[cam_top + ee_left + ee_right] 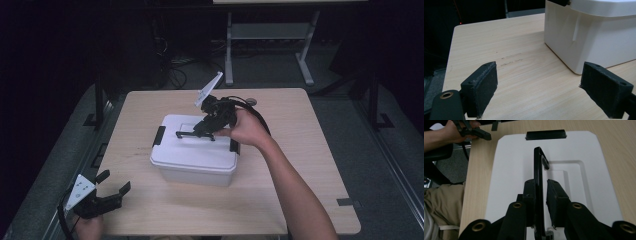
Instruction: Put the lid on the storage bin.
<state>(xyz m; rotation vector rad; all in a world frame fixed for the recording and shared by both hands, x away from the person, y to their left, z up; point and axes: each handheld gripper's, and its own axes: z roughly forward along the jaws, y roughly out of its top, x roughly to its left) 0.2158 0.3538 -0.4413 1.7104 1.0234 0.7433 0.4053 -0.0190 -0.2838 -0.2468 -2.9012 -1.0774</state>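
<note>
So the white storage box [194, 159] sits roughly mid-bench [310, 165], lid [197, 145] on, with black latches at both short ends. The right tongs [196, 134] are down over the top of the lid, around its black carry handle [539, 167] – the handle stands up on edge and runs right between the pads. In the right gripper view one pad is against the handle and the other shows a thin gap (so it's a loose hold at best, not a proper clamp). The left tongs [114, 183] hang at the near left corner of the bench, well away from the box – jaws spread wide with nothing but bare wood between them.
</note>
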